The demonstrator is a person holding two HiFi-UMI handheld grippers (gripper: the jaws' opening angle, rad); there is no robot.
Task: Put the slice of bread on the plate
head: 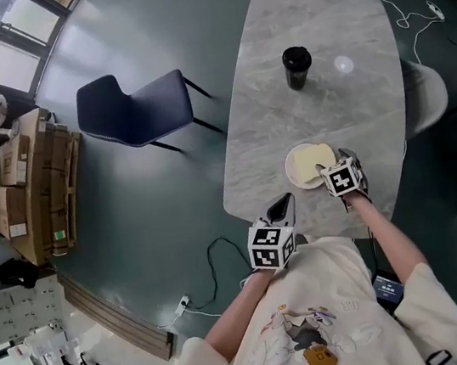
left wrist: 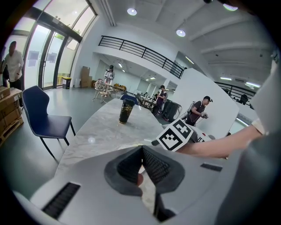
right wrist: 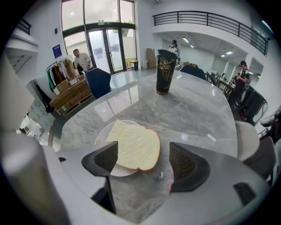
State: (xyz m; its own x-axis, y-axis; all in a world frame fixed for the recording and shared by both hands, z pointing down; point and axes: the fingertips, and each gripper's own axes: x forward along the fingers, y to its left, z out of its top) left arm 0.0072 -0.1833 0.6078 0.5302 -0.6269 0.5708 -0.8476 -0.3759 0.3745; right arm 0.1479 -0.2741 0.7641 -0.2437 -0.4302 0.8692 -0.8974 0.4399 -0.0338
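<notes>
You are holding your right gripper (right wrist: pixel 143 158) low in its own view, jaws spread wide and gripping nothing. The slice of bread (right wrist: pixel 134 146) is lying flat on the plate (right wrist: pixel 102 135) at centre frame, its right edge reaching past the rim. Your left gripper (left wrist: pixel 142 151) is showing its jaws pressed together, empty, at bottom centre.

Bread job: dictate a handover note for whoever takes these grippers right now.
Right gripper: jaws wide open, empty, poised over the bread.
Left gripper: shut, empty, near the table edge.
Bread: flat on the plate, one end overhanging the rim. Cup stands farther up the table.
Done: bread placed and let go.
Left: draw the right gripper clear; perhaps nudge the bread inward.
</notes>
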